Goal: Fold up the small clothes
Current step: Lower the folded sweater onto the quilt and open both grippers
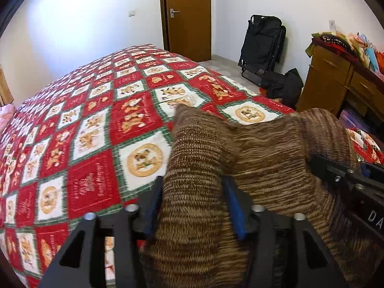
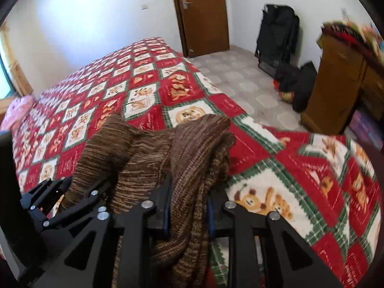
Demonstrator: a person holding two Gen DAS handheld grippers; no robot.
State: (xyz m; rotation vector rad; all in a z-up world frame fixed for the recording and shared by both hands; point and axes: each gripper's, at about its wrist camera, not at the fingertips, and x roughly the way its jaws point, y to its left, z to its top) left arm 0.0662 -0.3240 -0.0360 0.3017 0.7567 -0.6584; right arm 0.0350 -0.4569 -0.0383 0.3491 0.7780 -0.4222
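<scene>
A brown striped knit garment (image 1: 264, 144) is held up over the near part of the bed. My left gripper (image 1: 194, 192) is shut on a thick bunch of the knit, which fills the gap between its blue-padded fingers. My right gripper (image 2: 188, 204) is shut on another fold of the same brown knit garment (image 2: 148, 148), to the right of the left one. The right gripper also shows at the right edge of the left wrist view (image 1: 350, 180), and the left gripper shows at the lower left of the right wrist view (image 2: 62, 204).
The bed carries a red, white and green patterned quilt (image 1: 96, 124). A pink item (image 2: 19, 110) lies at the bed's far left. A wooden dresser (image 1: 336, 81) with piled clothes stands to the right, black bags (image 1: 264, 45) by the wall, a brown door (image 1: 189, 12) behind.
</scene>
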